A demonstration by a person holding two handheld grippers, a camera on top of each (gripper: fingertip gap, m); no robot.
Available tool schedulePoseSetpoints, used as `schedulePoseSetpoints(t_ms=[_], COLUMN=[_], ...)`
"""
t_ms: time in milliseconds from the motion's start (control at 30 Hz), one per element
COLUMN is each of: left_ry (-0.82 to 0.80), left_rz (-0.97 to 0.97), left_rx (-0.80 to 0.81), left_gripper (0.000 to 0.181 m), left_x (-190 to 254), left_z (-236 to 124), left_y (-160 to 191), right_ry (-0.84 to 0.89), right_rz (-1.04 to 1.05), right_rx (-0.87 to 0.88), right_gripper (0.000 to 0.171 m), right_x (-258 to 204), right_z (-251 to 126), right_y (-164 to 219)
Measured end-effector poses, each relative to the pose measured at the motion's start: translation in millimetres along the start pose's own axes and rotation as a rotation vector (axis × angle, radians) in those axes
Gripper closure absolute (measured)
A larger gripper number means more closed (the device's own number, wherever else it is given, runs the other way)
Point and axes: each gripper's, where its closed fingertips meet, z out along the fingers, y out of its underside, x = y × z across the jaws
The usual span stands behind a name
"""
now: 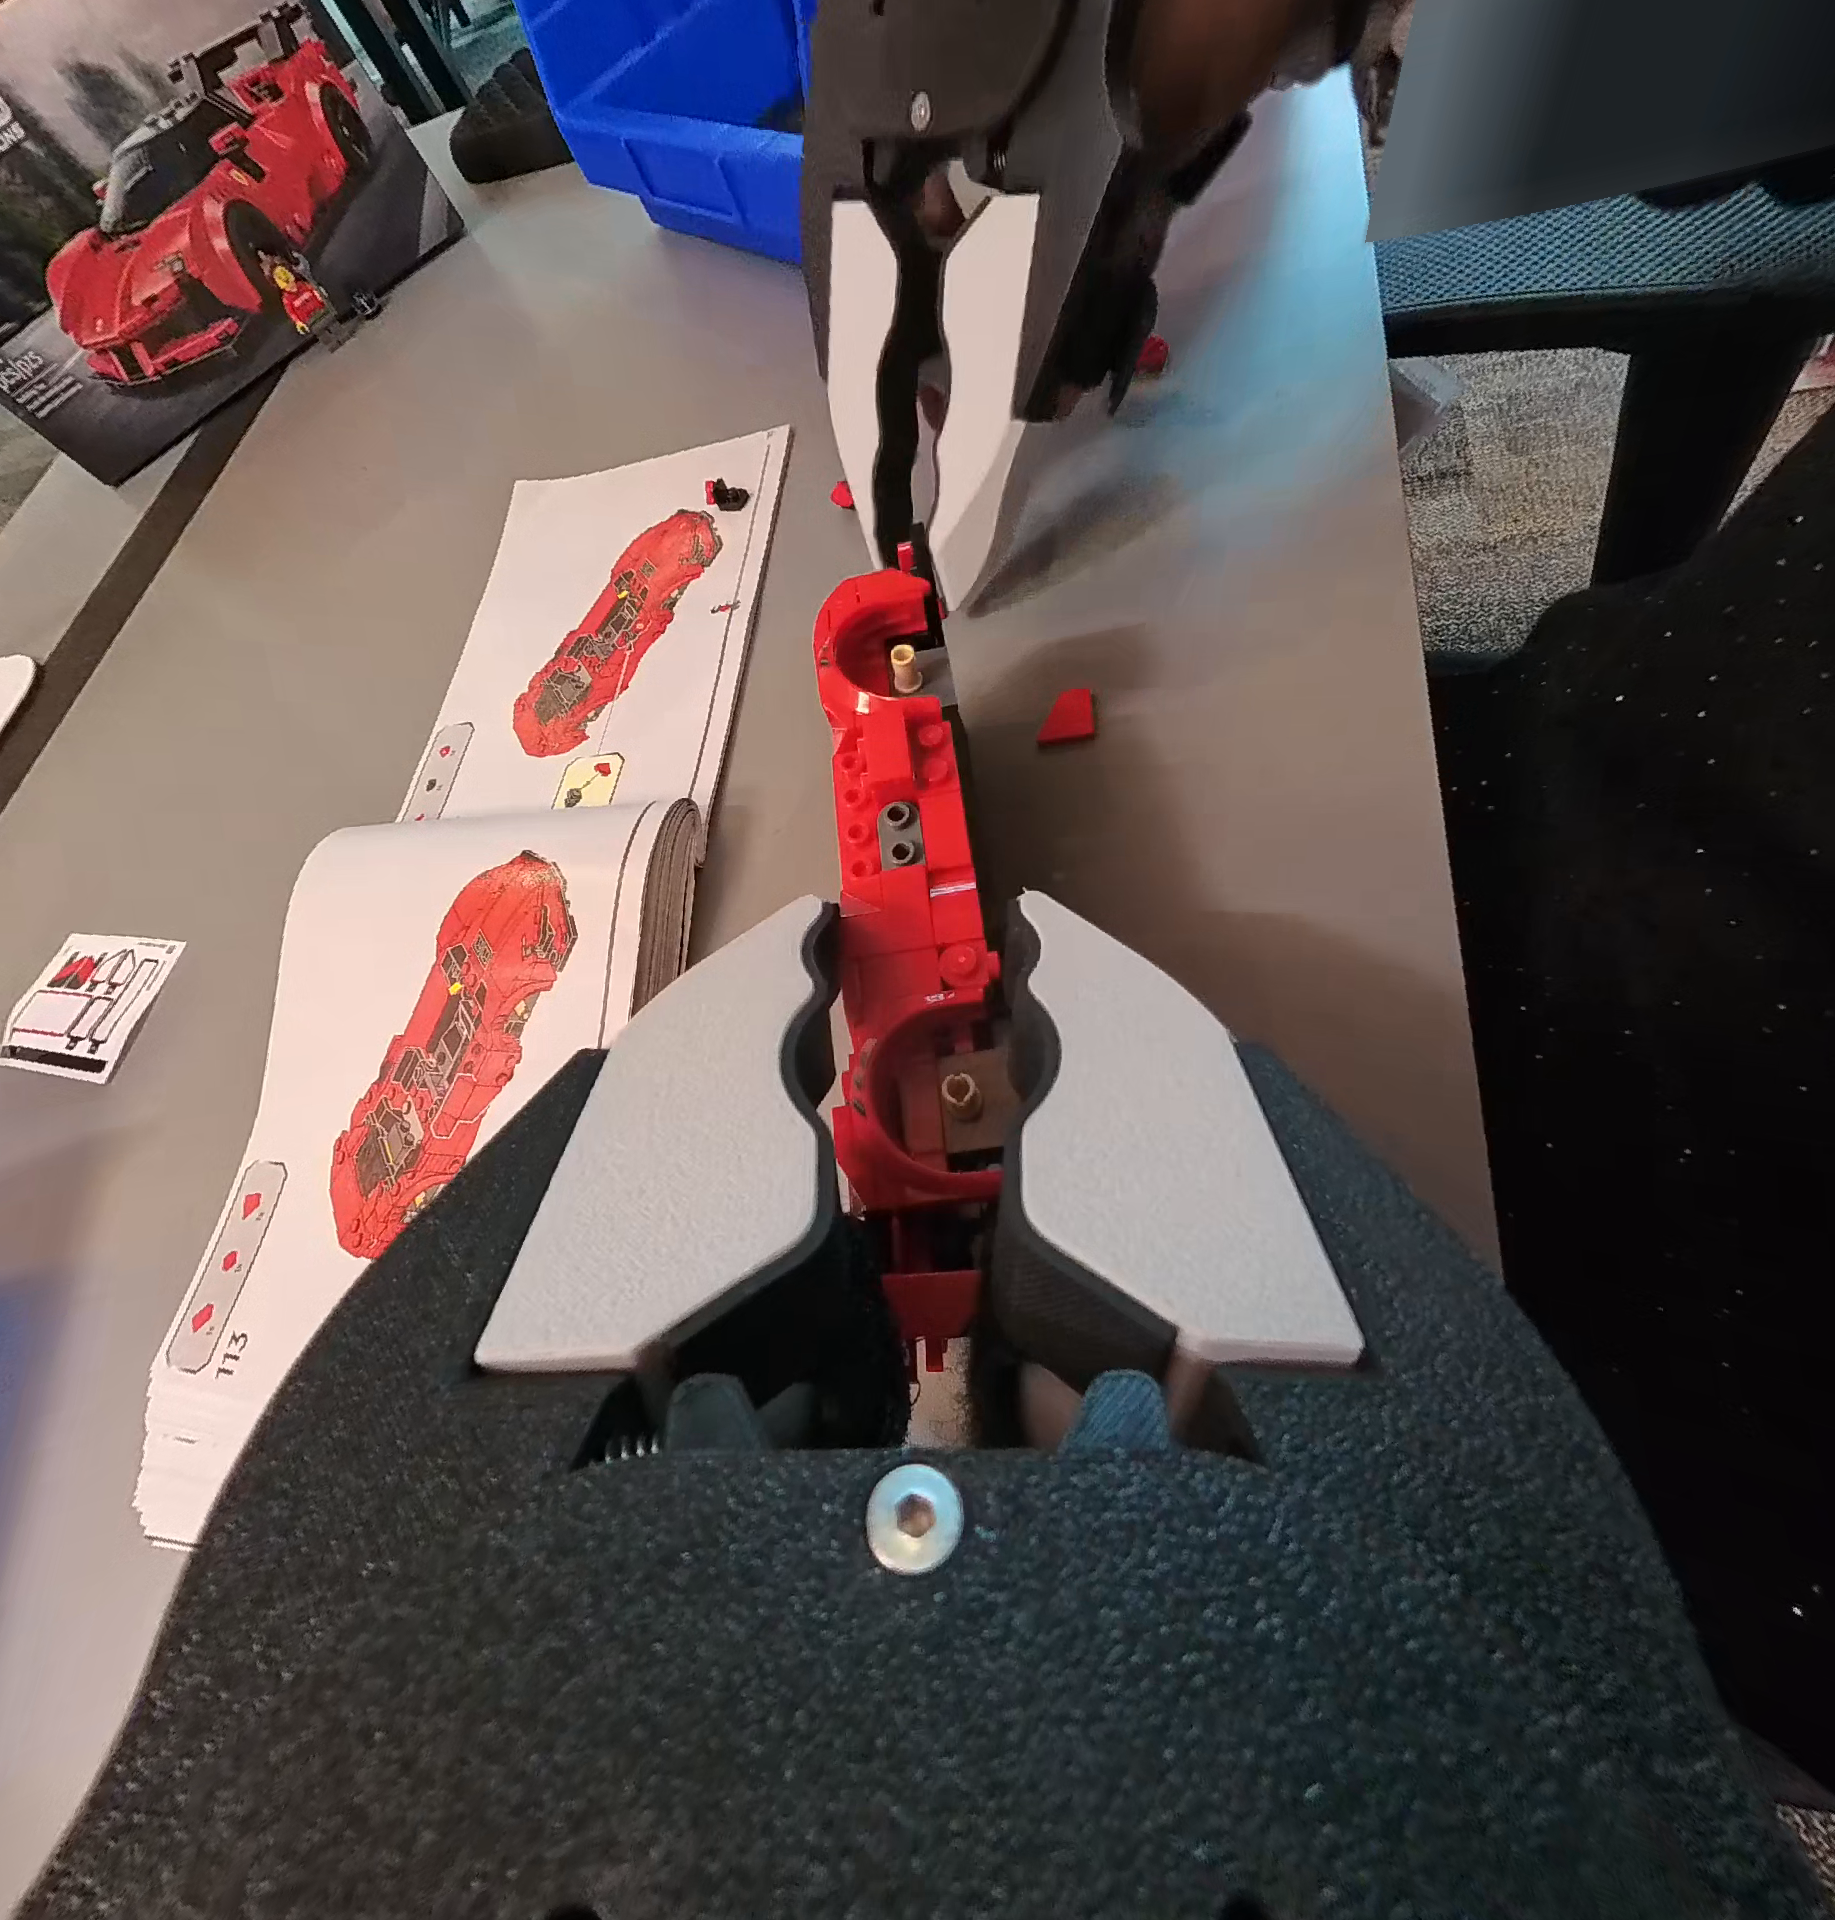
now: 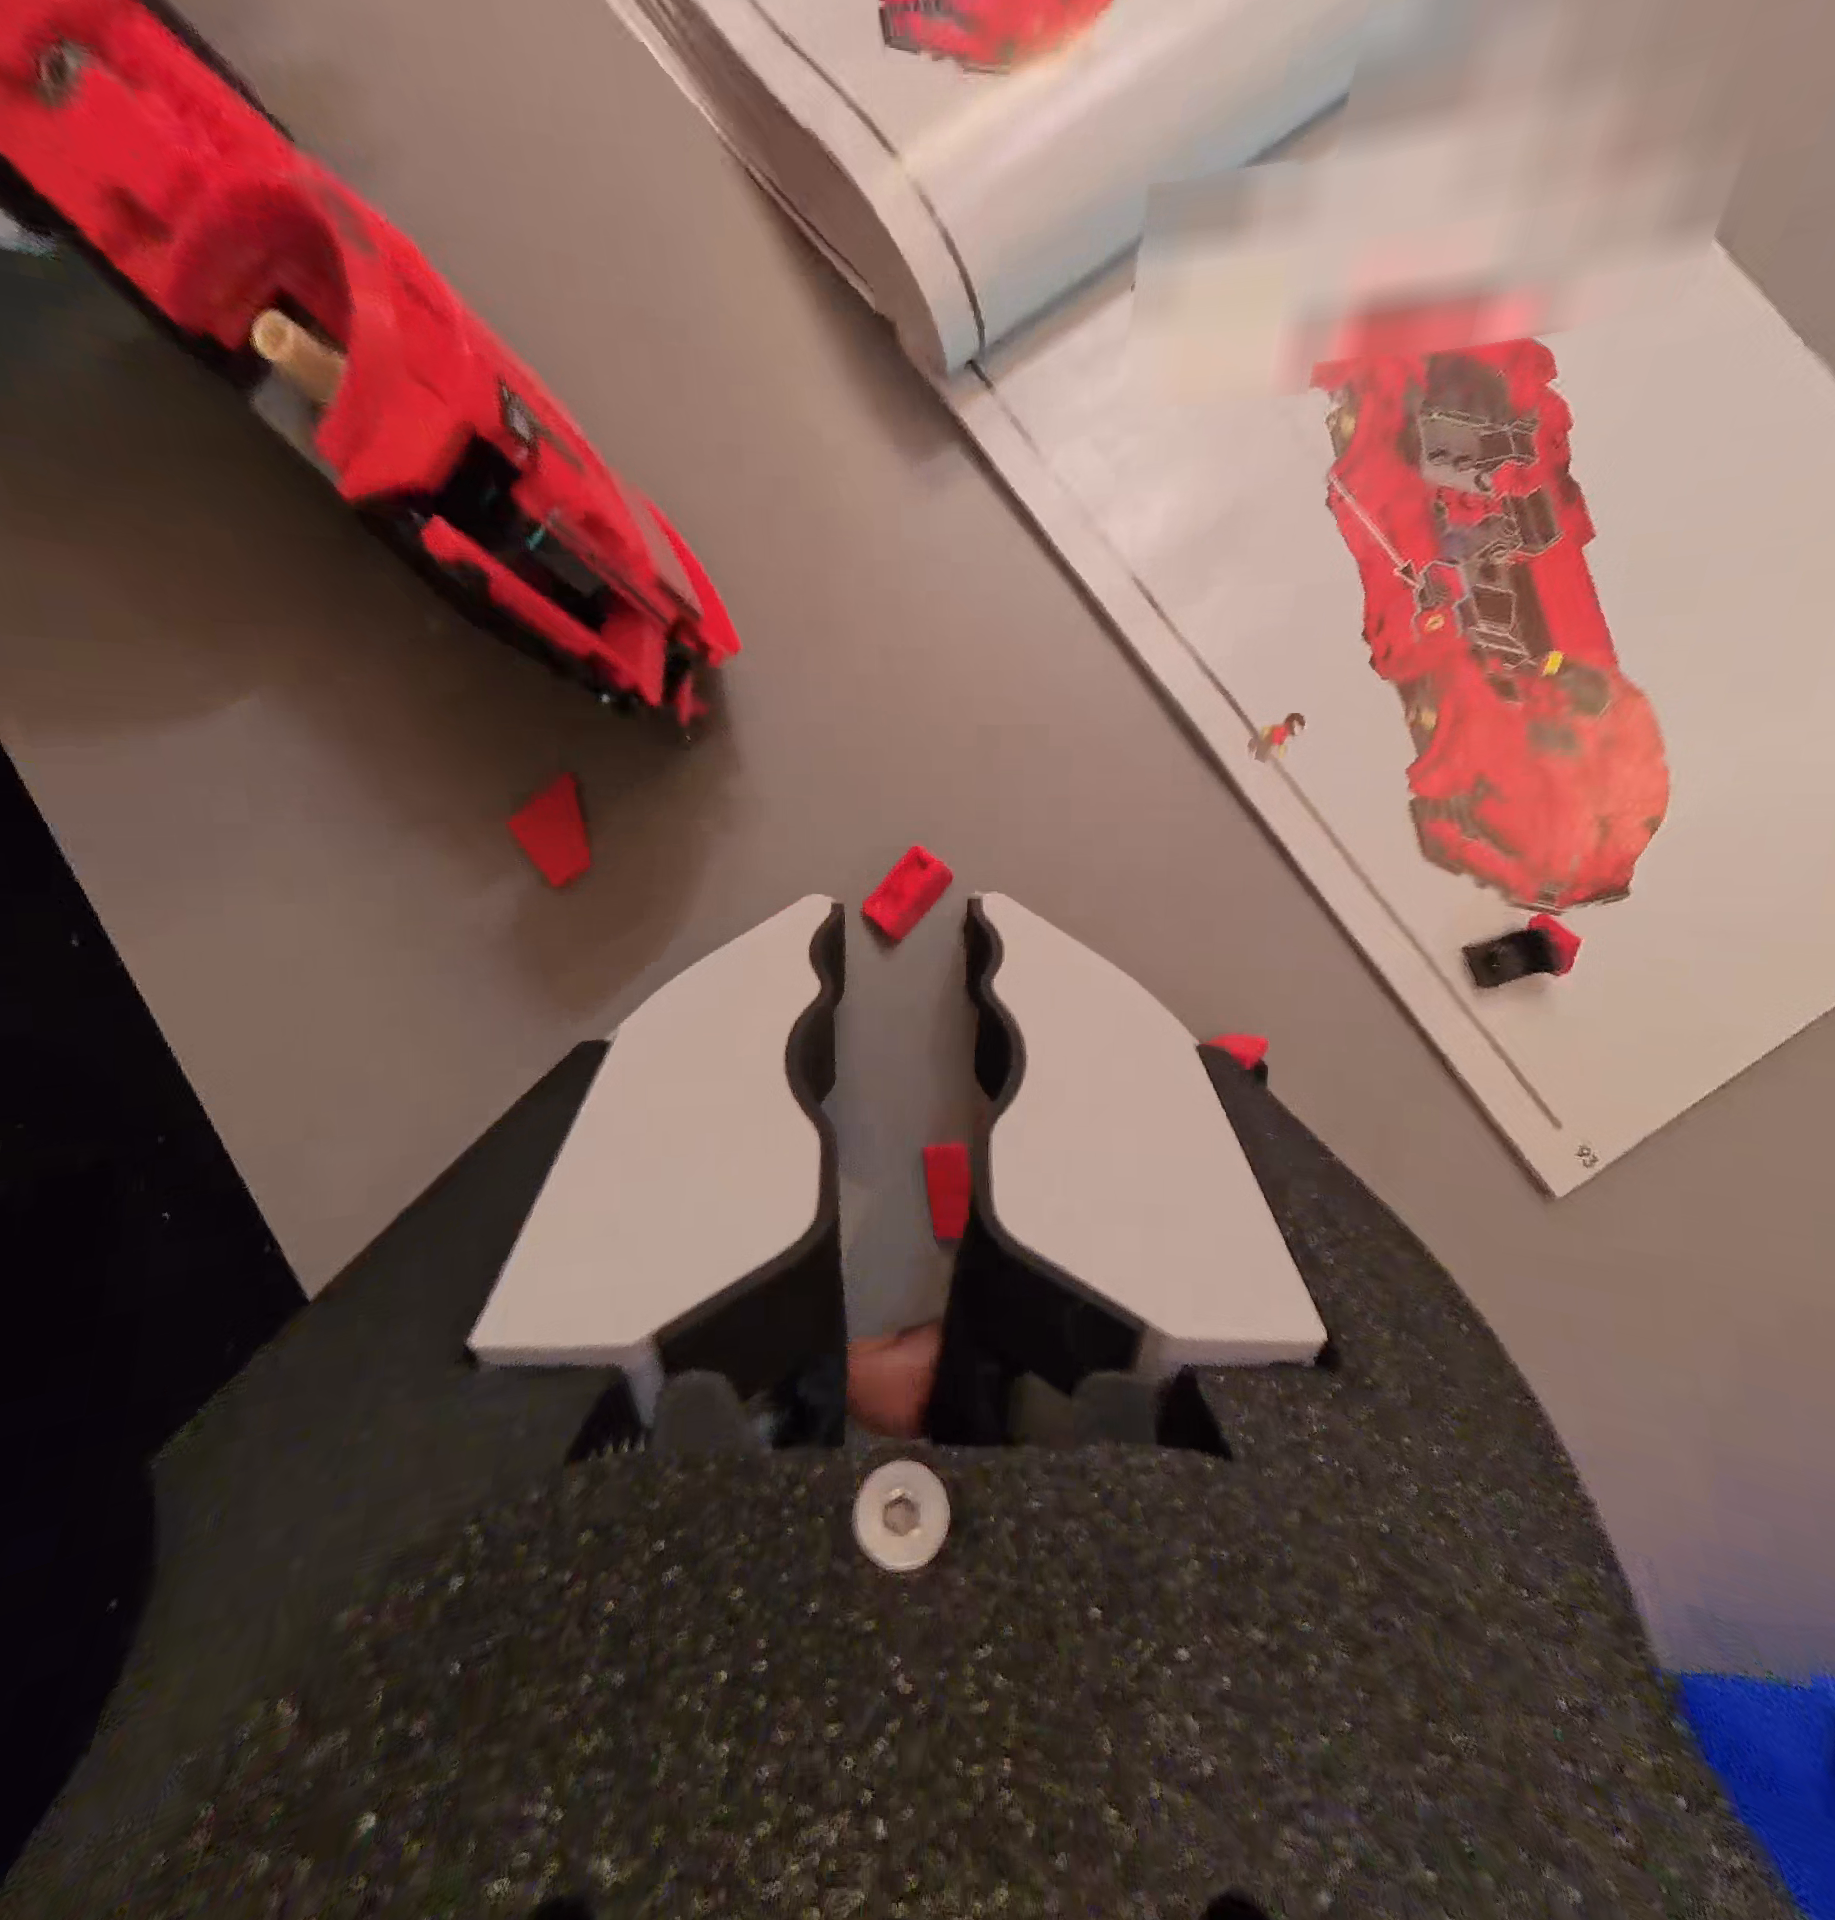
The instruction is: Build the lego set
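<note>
left gripper (image 1: 918,1049) clamped on red car body (image 1: 908,883), on its side near table edge (image 1: 1412,831) | right gripper (image 2: 905,977) apart, empty, over small red tile (image 2: 905,891) | risk: tile lies skewed to the fingers, may squirt out when pinched; blur suggests fast approach

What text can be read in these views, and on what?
I can't quote writing, so this lists only where it stands.
Box: large logo lettering and small print down its left side, legible.
Booklet: a page number at the near page's corner, legible; the counts beside the part pictures are too small.
Sticker sheet: print too small to read.
</note>
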Motion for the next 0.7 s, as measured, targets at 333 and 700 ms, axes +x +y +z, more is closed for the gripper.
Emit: schedulePoseSetpoints(t_ms=[333,700], left_ry=[-0.010,-0.014], left_rz=[0.009,0.008], left_rx=[-0.003,0.001], left_gripper=[0.151,0.151], left_x=[-1,-1], left_z=[2,1], left_y=[0,0], right_ry=[0.262,0.172], right_rz=[-0.683,-0.725], right_rx=[-0.049,0.109], right_gripper=[0.164,0.153], right_x=[10,-8], right_z=[-9,-25], right_y=[-11,-10])
